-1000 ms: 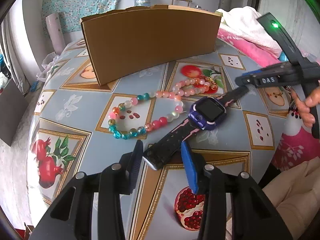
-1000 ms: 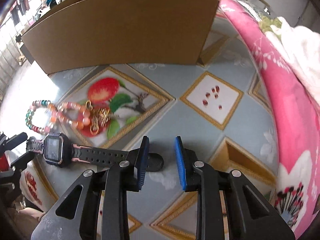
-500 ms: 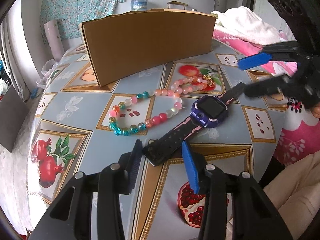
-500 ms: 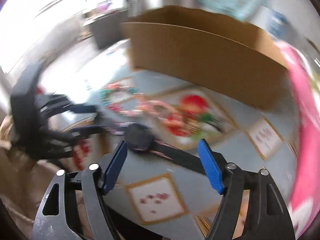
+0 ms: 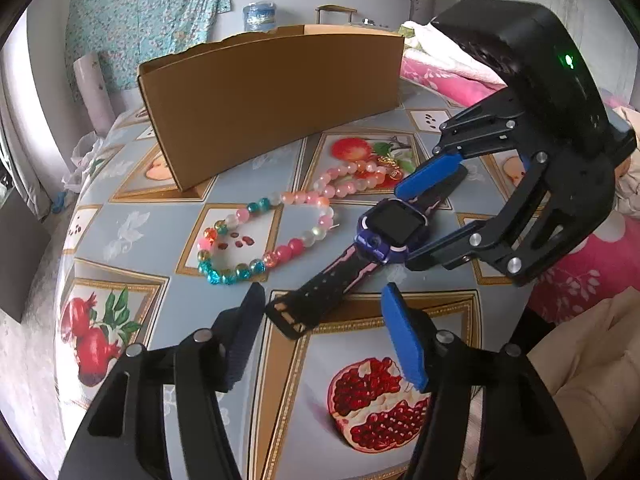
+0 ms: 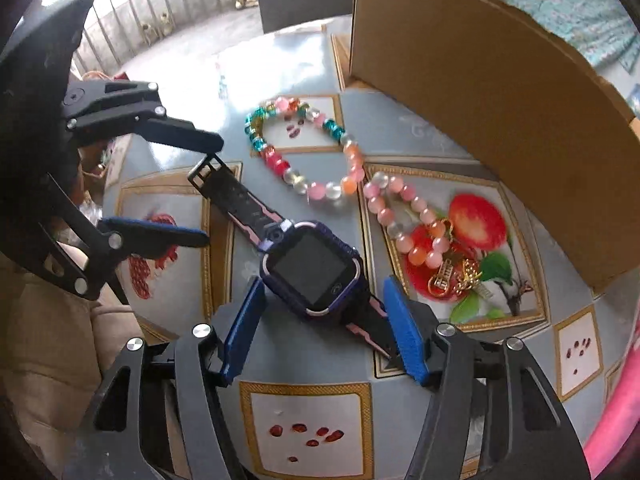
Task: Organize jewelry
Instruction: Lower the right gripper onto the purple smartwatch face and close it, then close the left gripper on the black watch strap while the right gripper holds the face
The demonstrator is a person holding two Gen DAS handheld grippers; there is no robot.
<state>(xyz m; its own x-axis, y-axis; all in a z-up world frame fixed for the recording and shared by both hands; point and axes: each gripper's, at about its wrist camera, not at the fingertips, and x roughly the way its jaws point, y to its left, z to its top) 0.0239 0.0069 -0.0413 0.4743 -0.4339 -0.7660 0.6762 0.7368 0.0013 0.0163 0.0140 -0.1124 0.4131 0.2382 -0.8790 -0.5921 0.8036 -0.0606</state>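
**Two wrist cameras facing each other over the bench**

Each view looks steeply down along its own claw, close above the bench (image 5: 132, 216). The left camera faces the cardboard box (image 5: 276, 100) at 12 o'clock; the right has it at 2 o'clock. Both share the watch (image 5: 390, 226) and beads (image 6: 316, 152).

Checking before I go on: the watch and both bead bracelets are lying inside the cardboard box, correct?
Not quite. The watch and both bead bracelets, the multicoloured one and the pink one, lie on the tablecloth in front of the cardboard box, outside it. The right wrist view shows this clearly.
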